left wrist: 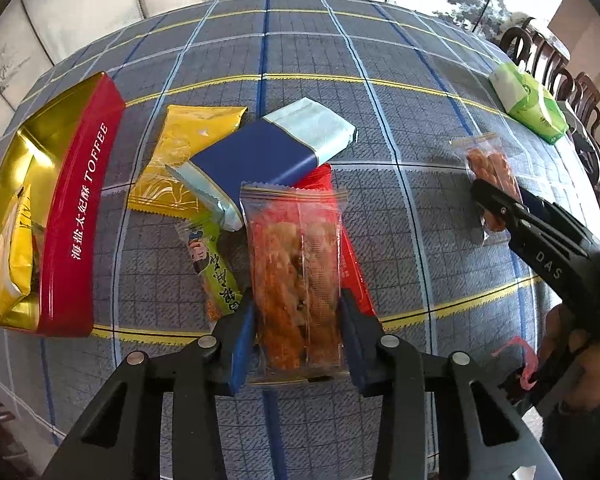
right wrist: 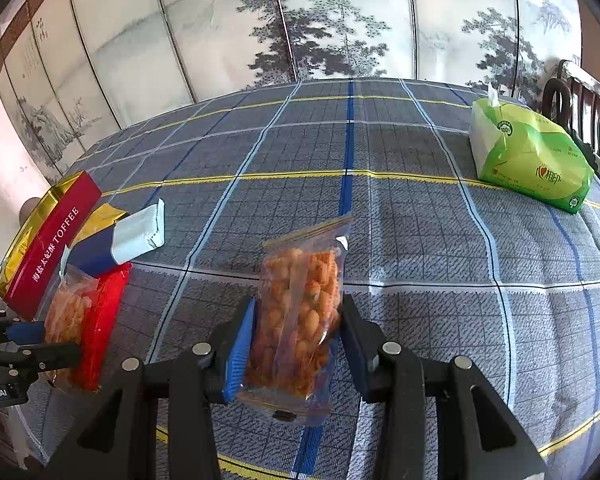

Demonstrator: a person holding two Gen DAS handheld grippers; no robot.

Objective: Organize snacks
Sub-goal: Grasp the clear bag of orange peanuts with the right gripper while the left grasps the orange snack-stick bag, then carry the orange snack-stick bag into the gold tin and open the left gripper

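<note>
A plaid tablecloth (left wrist: 380,128) covers the table before a painted folding screen (right wrist: 300,20). My left gripper (left wrist: 298,320) pinches a clear packet of orange twists (left wrist: 296,280) above the snack pile. My right gripper (right wrist: 296,324) clamps a clear bag of orange nuts (right wrist: 300,312). Only the left view looks inside the red toffee box (left wrist: 76,216), where a yellow packet (left wrist: 16,248) lies; only the right shows the green tissue pack (right wrist: 536,160) in full.

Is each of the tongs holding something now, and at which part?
Yes. The left tongs grip a clear packet of orange snacks by its lower sides. The right tongs grip a clear bag of peanuts likewise.
</note>
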